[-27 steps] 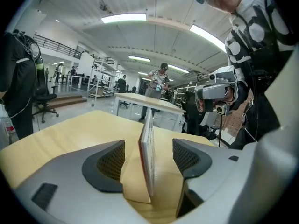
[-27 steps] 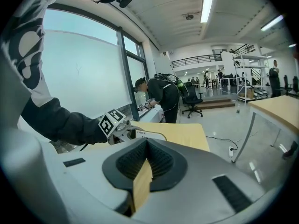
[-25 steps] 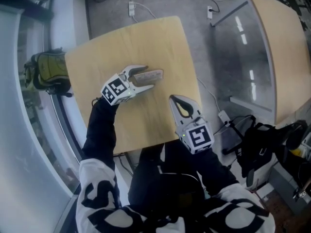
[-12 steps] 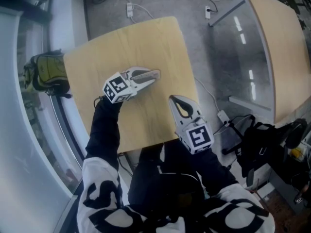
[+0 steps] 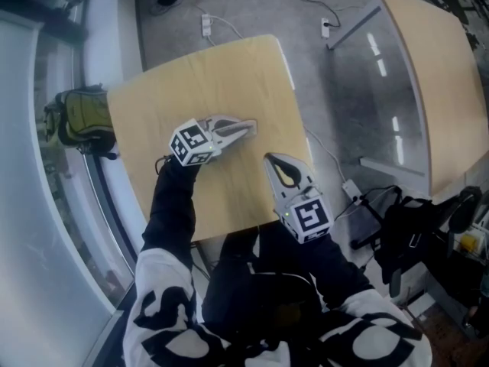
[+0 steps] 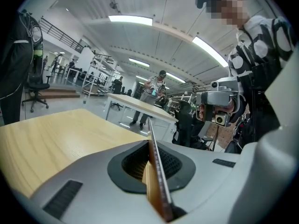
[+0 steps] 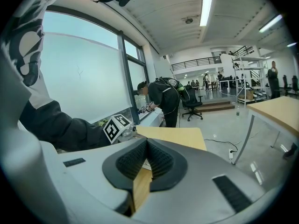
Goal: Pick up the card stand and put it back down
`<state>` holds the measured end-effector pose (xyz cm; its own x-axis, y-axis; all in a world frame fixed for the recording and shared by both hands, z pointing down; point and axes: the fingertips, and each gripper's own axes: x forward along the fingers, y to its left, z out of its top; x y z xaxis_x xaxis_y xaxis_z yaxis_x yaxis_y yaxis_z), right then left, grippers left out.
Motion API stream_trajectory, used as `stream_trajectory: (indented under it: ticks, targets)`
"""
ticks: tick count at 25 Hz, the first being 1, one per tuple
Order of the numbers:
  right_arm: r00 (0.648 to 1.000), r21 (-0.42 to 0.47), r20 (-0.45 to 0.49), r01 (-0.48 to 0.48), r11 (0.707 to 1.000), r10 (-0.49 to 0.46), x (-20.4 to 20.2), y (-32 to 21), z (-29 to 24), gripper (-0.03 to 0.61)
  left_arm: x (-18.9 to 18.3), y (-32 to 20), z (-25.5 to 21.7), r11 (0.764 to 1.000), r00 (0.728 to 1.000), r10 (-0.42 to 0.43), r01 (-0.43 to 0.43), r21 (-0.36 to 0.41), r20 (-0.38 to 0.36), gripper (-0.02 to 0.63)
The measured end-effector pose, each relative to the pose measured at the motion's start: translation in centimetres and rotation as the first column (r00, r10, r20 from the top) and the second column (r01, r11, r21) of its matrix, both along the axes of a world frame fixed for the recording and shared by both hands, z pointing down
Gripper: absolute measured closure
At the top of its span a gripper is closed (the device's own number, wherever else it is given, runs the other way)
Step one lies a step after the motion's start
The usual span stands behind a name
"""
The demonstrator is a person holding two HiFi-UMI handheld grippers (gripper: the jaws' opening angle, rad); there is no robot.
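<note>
The card stand (image 6: 160, 174) is a thin upright plate caught edge-on between the jaws of your left hand-held gripper (image 5: 246, 127). Those jaws have just been closing and now clamp on it, pads pressed to both faces. It sits over the middle of the bench (image 5: 229, 67), slightly towards the right edge in the head view. You cannot tell from these views whether its foot rests on the wood or hangs just above it.

The wood around the stand lies bare on every side. Your right hand-held gripper (image 5: 276, 160) is near the bench's front right corner, apart from the stand, with its jaws together and nothing between them. Only the bench top shows through the gap behind its pads.

Off the bench, a green backpack (image 5: 76, 117) lies by the window at the left. A power strip (image 5: 206, 20) with its cable lies on the floor beyond the far edge. A second table (image 5: 443, 75) stands well apart at the right.

Your left arm (image 5: 172, 205), in a dark sleeve, reaches over the front edge, and its gripper slants to the right. The right gripper points straight away from you, tilted slightly down.
</note>
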<state>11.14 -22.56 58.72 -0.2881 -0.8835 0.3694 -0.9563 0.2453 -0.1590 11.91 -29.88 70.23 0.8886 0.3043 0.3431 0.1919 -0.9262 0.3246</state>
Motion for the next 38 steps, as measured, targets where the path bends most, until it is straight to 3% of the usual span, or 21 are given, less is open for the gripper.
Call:
stream_trajectory:
  ticks: [5, 11, 15, 18, 24, 29, 33, 38]
  targets:
    - [1.000, 0.019, 0.004, -0.014, 1.000, 0.014, 0.3, 0.1, -1.2, 0.557, -0.3, 1.4, -2.5, 0.999, 0.999, 0.031, -0.031, -0.007, -0.006, 0.594]
    - [1.000, 0.045, -0.001, -0.014, 0.999, 0.014, 0.1, 0.3, -3.3, 0.557, -0.9, 2.4, -6.8, 1.000, 0.999, -0.020, 0.021, 0.001, -0.029, 0.594]
    - [1.000, 0.092, -0.009, -0.003, 0.996, 0.004, -0.2, 0.6, -6.0, 0.557, -1.1, 1.9, -10.7, 0.993, 0.992, -0.121, 0.120, -0.008, -0.034, 0.594]
    - [1.000, 0.129, -0.011, 0.010, 0.992, -0.009, -0.6, 0.1, -8.0, 0.557, -1.7, 0.4, -14.3, 0.974, 0.972, -0.224, 0.224, 0.002, -0.068, 0.594]
    - [0.999, 0.168, -0.014, 0.048, 0.985, -0.047, -3.1, 0.3, -11.0, 0.557, -5.4, 0.3, -20.5, 0.922, 0.919, -0.372, 0.382, 0.063, -0.132, 0.594]
    - [0.996, 0.199, -0.056, 0.081, 0.977, -0.071, -4.6, 0.1, -13.5, 0.557, -7.5, 2.5, -24.2, 0.887, 0.898, -0.405, 0.431, 0.166, -0.172, 0.594]
    - [0.993, 0.216, -0.066, 0.107, 0.971, -0.094, -6.0, 0.5, -14.8, 0.557, -9.4, 3.0, -25.8, 0.830, 0.859, -0.478, 0.511, 0.224, -0.185, 0.594]
    - [0.991, 0.234, -0.074, 0.124, 0.964, -0.109, -7.8, 1.2, -15.7, 0.557, -11.5, 3.1, -27.8, 0.732, 0.756, -0.605, 0.652, 0.197, -0.251, 0.594]
